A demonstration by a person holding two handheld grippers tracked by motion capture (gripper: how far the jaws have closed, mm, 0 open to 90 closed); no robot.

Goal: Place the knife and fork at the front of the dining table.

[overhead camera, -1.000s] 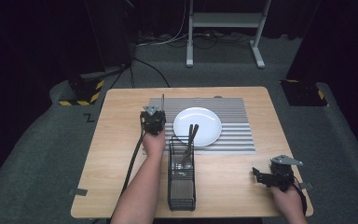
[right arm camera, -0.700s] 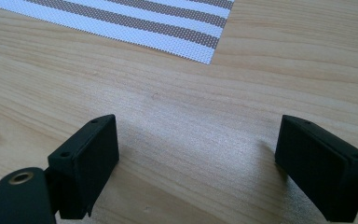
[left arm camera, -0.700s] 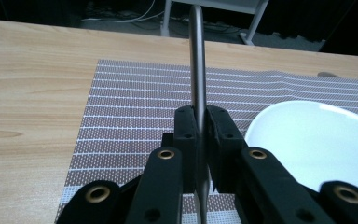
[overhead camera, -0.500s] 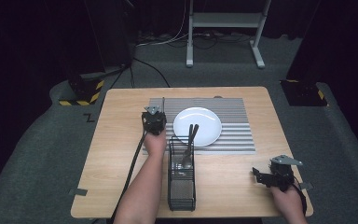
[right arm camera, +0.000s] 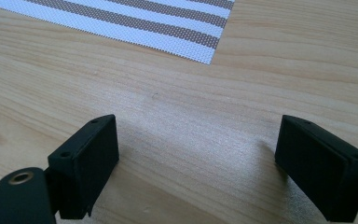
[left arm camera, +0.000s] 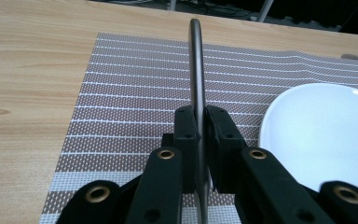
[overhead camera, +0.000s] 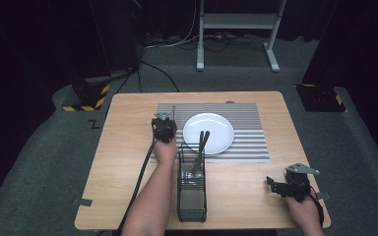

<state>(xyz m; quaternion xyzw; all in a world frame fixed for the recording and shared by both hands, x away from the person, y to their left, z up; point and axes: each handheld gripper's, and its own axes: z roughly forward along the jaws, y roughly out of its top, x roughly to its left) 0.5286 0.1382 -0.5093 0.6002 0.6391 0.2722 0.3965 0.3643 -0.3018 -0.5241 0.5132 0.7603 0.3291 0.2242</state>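
Jaws of the left gripper (left arm camera: 200,128) pinch a utensil (left arm camera: 196,70) edge-on; lower it flat onto the mat (left arm camera: 126,93) beneath before releasing. The right gripper (right arm camera: 198,154) rests spread.

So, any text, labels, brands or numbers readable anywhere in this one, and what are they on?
"Z": a dark mark shaped like that letter on the grey floor, left of the table; it may be tape rather than writing.
No other text: the left gripper, the metal utensil it clamps, the striped placemat, the white plate, the wire caddy and the right gripper carry no readable print.
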